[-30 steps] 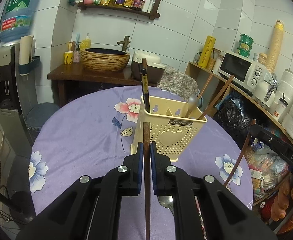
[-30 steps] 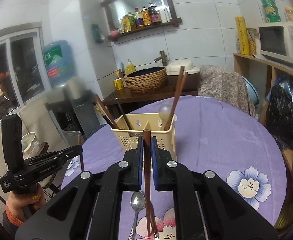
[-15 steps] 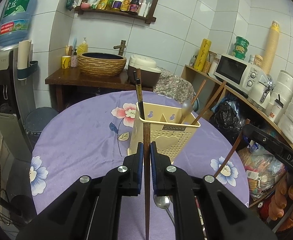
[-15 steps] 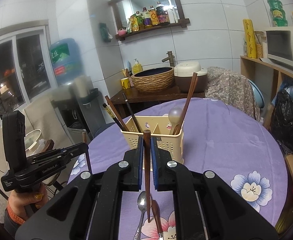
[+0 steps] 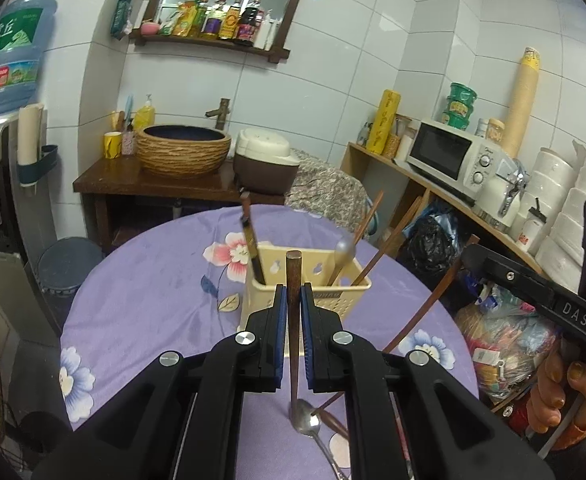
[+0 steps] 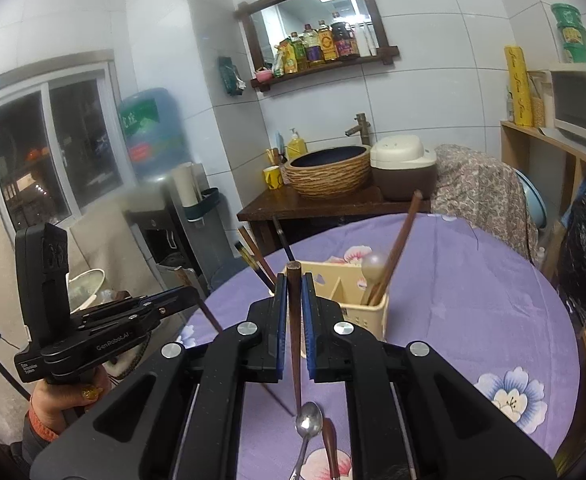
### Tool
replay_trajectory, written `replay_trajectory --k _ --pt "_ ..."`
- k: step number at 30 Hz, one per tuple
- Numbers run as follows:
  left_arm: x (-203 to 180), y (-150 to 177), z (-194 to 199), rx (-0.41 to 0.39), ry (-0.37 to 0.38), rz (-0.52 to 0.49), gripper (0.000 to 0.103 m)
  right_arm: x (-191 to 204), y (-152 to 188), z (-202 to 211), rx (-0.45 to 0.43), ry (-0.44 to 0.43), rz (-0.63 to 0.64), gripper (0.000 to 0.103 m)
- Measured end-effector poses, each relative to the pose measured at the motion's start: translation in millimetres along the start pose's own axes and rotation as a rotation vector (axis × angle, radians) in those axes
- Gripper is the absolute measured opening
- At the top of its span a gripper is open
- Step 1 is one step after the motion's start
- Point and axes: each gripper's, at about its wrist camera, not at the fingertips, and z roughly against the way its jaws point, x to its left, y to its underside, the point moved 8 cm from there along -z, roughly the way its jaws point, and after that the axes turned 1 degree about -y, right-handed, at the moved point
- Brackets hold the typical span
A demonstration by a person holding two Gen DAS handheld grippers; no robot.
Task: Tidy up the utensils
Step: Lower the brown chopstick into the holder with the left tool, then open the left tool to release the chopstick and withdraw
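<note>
Chopsticks stand upright, one clamped in each hand-held gripper (left [image 5: 293,300], right [image 6: 293,300]). Cream utensil caddy [image 5: 325,300] on the table [image 5: 153,280] lies just ahead, below both tips.

You are seeing a glossy metal spoon [image 5: 308,420], wooden chopstick [image 5: 293,280], perforated plastic caddy [image 5: 345,294], and matt cloth [image 5: 153,292].

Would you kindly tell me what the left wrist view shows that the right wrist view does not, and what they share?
Only the left wrist view shows the stacked white bowls and the microwave's dials. Only the right wrist view shows the window. Both show the cream utensil caddy on the purple floral tablecloth, a metal spoon lying there, and a brown chopstick clamped in each gripper: left gripper, right gripper.
</note>
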Motion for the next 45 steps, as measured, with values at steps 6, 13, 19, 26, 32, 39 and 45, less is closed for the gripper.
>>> replay_trajectory --k 6,13,19,26,32,39,45 --pt "-20.0 -64.2 18.3 -0.059 0.036 -0.049 0.009 14.7 -71.2 12.3 -0.028 -0.026 0.037 0.008" --pt "-32.4 -137.2 17.0 -0.146 0.002 -0.071 0.009 10.9 -154.7 5.9 -0.083 0.032 0.047 0.008" --pt "-22.5 -144.1 -15.5 -0.153 -0.070 -0.053 0.009 -10.7 -153.2 -25.7 -0.103 0.143 0.090 0.008" --pt "-5.7 -99.8 -61.8 -0.066 -0.093 -0.013 0.009 -36.4 -100.5 -74.3 -0.023 0.175 0.073 0.008" --pt "-1.9 -54.7 -86.1 0.020 -0.087 -0.010 0.009 -43.7 -59.1 -96.5 0.025 0.167 0.074 0.008" --pt "7.1 -44.7 -94.2 0.045 -0.105 -0.008 0.009 -53.2 -43.8 -106.4 0.036 0.149 0.041 0.008" --pt "2.1 -48.6 -77.5 0.014 -0.086 -0.017 0.016 -54.3 -44.6 -95.6 -0.010 0.128 0.012 0.030"
